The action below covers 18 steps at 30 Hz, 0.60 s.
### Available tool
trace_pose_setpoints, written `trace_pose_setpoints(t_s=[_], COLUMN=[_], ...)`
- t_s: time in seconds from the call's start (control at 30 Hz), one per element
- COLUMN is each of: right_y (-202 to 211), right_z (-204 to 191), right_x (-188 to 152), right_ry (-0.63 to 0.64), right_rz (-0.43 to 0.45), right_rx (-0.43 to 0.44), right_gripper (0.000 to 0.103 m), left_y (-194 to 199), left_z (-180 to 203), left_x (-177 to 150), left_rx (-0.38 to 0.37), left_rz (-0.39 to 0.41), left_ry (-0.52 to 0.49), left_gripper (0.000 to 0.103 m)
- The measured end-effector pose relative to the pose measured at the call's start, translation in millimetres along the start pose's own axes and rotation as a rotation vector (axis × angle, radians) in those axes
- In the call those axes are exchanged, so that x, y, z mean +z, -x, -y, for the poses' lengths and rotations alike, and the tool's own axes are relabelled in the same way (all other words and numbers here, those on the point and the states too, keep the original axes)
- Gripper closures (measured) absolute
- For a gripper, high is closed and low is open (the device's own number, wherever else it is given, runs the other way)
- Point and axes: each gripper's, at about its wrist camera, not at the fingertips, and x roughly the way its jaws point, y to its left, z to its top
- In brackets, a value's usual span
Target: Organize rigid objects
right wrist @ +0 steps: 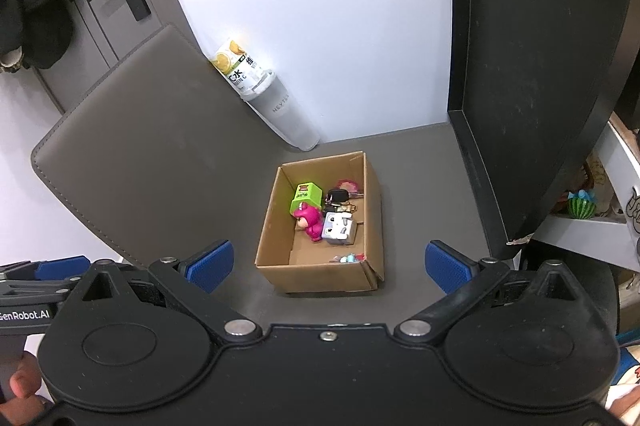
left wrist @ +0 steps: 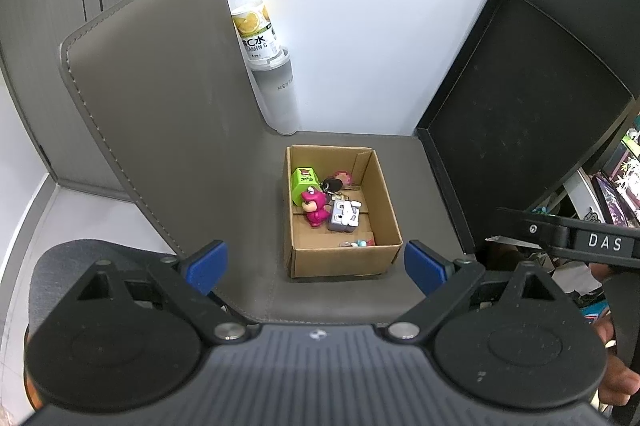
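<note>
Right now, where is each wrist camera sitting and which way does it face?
Left wrist: above and in front of the cardboard box, looking down past the open left gripper; the right gripper's black body shows at right.
Right wrist: same height, slightly further right, looking down past the open right gripper at the box; a thumb and the left gripper's blue pads show at left.
Shared: box, pink figure, bottle.

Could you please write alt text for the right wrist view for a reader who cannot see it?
An open cardboard box on a grey mat holds small toys, including a pink figure. The right claw hangs open and empty in front.
</note>
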Motion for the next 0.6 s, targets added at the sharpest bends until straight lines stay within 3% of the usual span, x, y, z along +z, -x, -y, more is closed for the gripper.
trace_pose_setpoints(t_s=[0.6], right_y=[-2.7], right_z=[-2.6], right_x=[-1.2], right_ry=[0.004], right_rz=[-0.003], right_rx=[-0.011], right_gripper=[0.0], left_y=[-1.2], left_z=[-0.4], left_x=[-0.2], left_rx=[0.004], left_rz=[-0.005], left_ry=[-0.001], left_gripper=[0.009])
